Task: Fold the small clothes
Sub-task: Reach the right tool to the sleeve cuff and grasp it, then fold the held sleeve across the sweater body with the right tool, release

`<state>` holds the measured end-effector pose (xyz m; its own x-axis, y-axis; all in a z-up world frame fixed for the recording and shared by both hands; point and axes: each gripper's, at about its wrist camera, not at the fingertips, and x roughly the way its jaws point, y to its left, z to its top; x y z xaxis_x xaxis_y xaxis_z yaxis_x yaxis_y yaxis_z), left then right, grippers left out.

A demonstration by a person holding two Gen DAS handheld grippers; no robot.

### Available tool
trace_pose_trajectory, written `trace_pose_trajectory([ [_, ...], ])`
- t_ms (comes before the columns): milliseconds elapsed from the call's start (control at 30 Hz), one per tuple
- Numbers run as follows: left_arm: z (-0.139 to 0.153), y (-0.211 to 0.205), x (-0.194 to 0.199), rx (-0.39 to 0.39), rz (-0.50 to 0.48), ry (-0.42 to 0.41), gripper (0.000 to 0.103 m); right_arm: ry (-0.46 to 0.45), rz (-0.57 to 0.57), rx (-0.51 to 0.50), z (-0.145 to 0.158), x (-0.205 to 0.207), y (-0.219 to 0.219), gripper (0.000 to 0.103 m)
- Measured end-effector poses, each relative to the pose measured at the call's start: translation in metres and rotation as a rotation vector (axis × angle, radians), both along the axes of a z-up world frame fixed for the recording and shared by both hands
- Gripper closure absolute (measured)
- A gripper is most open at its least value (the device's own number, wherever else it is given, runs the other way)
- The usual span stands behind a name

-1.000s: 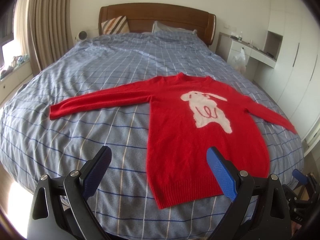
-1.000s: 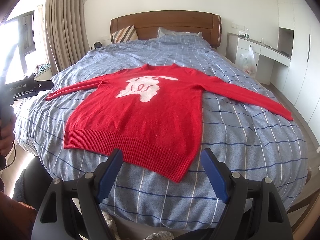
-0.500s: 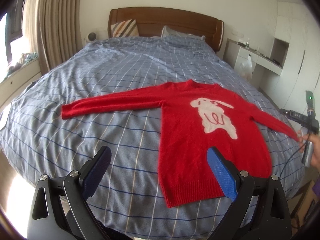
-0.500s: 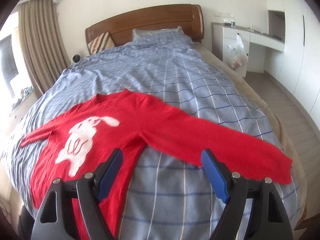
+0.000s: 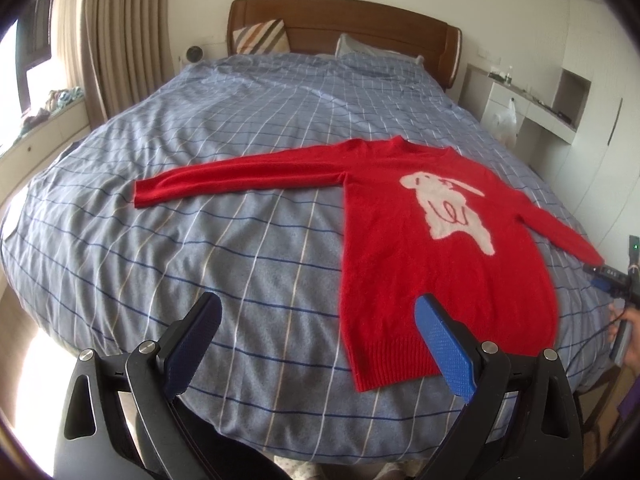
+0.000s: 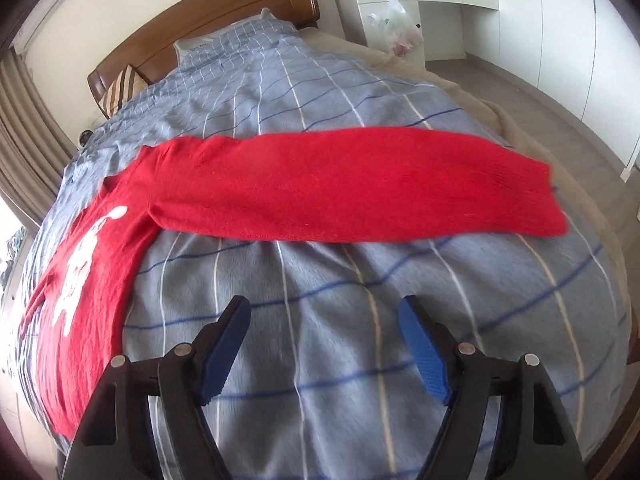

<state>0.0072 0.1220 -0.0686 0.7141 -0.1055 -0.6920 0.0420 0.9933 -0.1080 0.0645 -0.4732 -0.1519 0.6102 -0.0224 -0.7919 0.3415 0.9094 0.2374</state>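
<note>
The sweater (image 5: pixel 436 252) lies flat on the bed (image 5: pixel 248 248), sleeves spread, ready for folding. Right claw (image 6: pixel 324 348), closing with nothing between, faces the sleeve (image 6: pixel 352 200) mid-frame, likely to grab it. Left claw (image 5: pixel 318 344) waits apart, empty.

Bed (image 5: pixel 256 240) with blue checked duvet, red sweater (image 5: pixel 420 248) spread flat on it, striped pillow (image 5: pixel 262 36) at headboard
</note>
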Motion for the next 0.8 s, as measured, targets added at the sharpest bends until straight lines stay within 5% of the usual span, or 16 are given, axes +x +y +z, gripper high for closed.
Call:
trace_pose_trajectory([
  [133,-0.001,-0.014,0.006,-0.035,-0.031,0.014,0.005,-0.155,-0.168,0.196,0.023,-0.044,-0.054,0.027],
  [300,0.011,-0.028,0.005,-0.024,-0.066,-0.023,0.005,-0.234,-0.410,0.547,-0.003,-0.049,-0.122,0.027],
  [500,0.016,-0.020,0.001,0.022,-0.044,-0.036,0.005,-0.247,-0.507,0.594,-0.013,-0.019,-0.147,0.032],
  [567,0.014,-0.011,0.002,0.015,-0.021,-0.026,0.005,-0.244,-0.545,0.615,-0.019,-0.013,-0.153,0.042],
  [667,0.008,0.004,0.002,-0.016,0.022,-0.012,0.005,-0.188,-0.564,0.586,-0.024,-0.003,-0.155,0.075],
  [700,0.005,0.009,0.002,-0.028,0.036,-0.004,0.005,-0.164,-0.569,0.564,-0.024,0.000,-0.156,0.094],
  [800,-0.004,0.022,0.001,-0.065,0.068,0.019,0.005,-0.144,-0.547,0.468,-0.002,0.011,-0.147,0.097],
])
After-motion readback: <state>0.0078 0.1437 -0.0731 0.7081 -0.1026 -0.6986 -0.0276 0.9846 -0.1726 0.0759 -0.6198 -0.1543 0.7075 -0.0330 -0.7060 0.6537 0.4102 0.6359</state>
